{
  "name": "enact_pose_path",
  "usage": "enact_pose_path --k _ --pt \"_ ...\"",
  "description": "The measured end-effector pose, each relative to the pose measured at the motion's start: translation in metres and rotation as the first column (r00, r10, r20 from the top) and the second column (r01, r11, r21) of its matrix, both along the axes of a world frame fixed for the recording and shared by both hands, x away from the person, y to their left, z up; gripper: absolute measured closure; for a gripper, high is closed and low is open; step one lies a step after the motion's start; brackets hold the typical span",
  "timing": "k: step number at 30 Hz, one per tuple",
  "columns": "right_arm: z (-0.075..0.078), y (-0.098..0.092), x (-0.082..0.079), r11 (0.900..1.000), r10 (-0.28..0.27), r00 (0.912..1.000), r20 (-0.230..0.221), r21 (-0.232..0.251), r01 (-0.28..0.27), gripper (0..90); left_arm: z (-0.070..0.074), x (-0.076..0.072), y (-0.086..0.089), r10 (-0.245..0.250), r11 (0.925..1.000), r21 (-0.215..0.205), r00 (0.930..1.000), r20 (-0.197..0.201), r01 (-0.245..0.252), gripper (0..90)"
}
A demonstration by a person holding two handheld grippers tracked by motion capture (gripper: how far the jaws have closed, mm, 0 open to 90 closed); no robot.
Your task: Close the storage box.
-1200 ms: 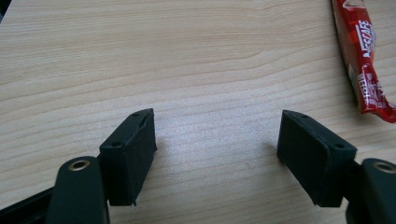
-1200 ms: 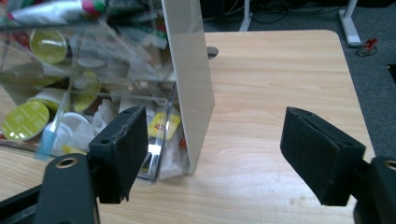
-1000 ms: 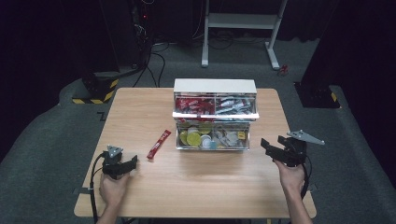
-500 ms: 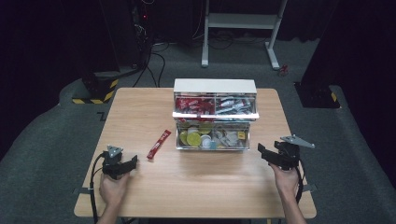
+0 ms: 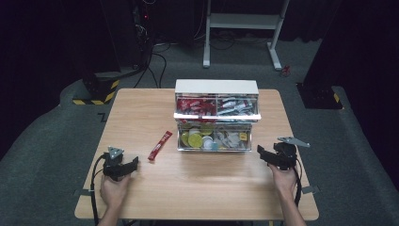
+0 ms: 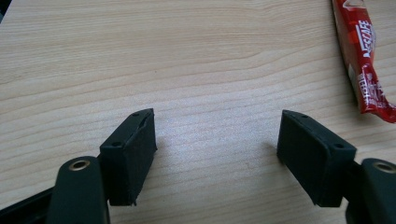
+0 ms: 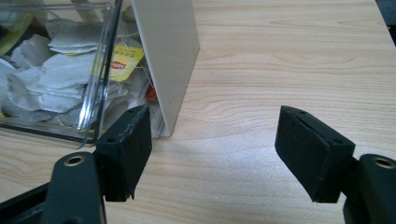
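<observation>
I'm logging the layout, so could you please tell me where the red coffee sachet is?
In the high view the red coffee sachet lies flat on the table, left of the drawer box and just ahead of the left tongs.

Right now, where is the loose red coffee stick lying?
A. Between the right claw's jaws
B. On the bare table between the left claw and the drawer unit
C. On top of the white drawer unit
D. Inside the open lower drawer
B: the red coffee stick lies flat on the table, between the left claw and the drawer unit, touching neither.
</observation>
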State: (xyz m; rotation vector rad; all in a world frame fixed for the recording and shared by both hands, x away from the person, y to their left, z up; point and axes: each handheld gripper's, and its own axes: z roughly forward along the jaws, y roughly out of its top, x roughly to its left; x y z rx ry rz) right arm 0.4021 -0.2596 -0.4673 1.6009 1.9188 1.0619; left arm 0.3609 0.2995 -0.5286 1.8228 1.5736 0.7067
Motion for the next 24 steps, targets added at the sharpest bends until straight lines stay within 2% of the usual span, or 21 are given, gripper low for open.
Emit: enact_pose_path --k 9,20,24 --pt "-0.012 0.000 0.006 1.000 -0.022 0.9992 -0.034 -0.022 0.022 27.8 0.000 0.000 0.000 0.000 1.0000 0.000 1.0000 0.000 0.000 28.7" --pt "-0.022 0.002 0.011 0.999 -0.032 0.9985 -0.044 -0.044 0.030 28.0 0.000 0.000 0.000 0.000 1.0000 0.000 1.0000 0.000 0.000 28.7" --pt "-0.025 0.003 0.013 0.997 -0.040 0.9979 -0.051 -0.066 0.037 27.6 0.000 0.000 0.000 0.000 1.0000 0.000 1.0000 0.000 0.000 28.7"
